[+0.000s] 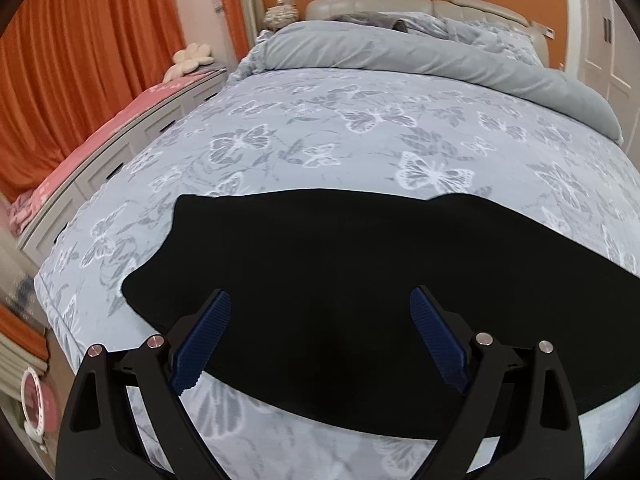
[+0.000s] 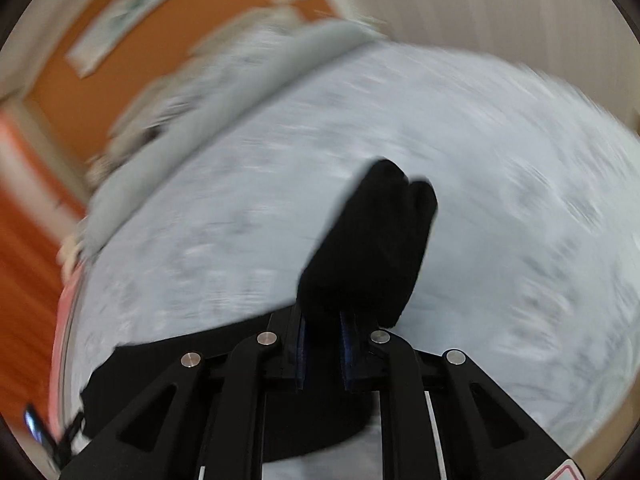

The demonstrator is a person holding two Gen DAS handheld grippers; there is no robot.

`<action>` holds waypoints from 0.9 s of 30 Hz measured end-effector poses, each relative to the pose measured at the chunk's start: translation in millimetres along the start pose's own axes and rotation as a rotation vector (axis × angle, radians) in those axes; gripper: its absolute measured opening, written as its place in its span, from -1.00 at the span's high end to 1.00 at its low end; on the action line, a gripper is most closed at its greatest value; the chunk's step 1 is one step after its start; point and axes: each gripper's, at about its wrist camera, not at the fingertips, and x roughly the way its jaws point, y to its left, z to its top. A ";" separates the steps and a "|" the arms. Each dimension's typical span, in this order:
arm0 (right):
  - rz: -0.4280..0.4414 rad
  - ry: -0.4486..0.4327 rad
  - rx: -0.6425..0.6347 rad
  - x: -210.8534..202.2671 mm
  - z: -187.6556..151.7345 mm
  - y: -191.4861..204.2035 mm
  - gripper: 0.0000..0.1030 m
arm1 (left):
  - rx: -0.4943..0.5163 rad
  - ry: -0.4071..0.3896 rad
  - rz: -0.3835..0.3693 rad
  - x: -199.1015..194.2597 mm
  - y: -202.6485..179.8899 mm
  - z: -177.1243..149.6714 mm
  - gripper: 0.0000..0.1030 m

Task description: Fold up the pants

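Black pants [image 1: 340,280] lie spread across the near part of the bed in the left wrist view. My left gripper [image 1: 320,312] is open, its blue-padded fingers [image 1: 204,340] hovering over the near edge of the pants, holding nothing. In the blurred right wrist view, my right gripper [image 2: 322,328] is shut on a bunched end of the black pants [image 2: 372,248], which sticks up past the fingertips above the bed. More black cloth [image 2: 160,364] trails off to the lower left.
The bed [image 1: 360,128] has a pale blue butterfly-print cover, a folded grey duvet [image 1: 400,52] and a headboard at the far end. A white drawer bench with a pink cover [image 1: 120,120] and orange curtains [image 1: 80,60] stand to the left.
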 end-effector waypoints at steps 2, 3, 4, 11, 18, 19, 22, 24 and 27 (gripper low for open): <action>0.078 -0.011 -0.100 0.1 -5.2 42.5 0.75 | -0.023 0.002 0.008 0.7 8.9 0.9 -0.73; 0.126 -0.007 -0.164 2.6 -11.3 70.0 0.75 | -0.037 0.003 0.014 1.1 14.2 1.8 -0.73; 0.167 0.003 -0.227 6.6 -19.3 97.5 0.75 | -0.048 0.005 0.017 1.8 18.6 2.5 -0.73; 0.323 0.165 -0.580 60.8 -101.1 254.3 0.75 | -0.139 0.012 0.032 5.2 52.8 8.3 -0.73; 0.344 0.340 -0.865 107.9 -197.3 335.2 0.75 | -0.174 0.014 0.036 7.3 82.5 8.5 -0.73; 0.335 0.366 -0.896 108.7 -209.6 334.5 0.65 | -0.181 0.019 0.041 9.3 90.7 7.7 -0.73; 0.291 0.384 -0.995 112.1 -232.8 340.1 0.29 | -0.207 0.037 0.043 13.8 111.3 5.6 -0.74; 0.332 0.361 -0.996 96.7 -225.0 339.1 0.04 | -0.249 0.058 0.025 17.5 130.6 3.1 -0.74; 0.335 0.220 -0.993 64.8 -205.7 330.7 -0.64 | -0.312 0.084 0.006 21.6 154.3 -1.3 -0.74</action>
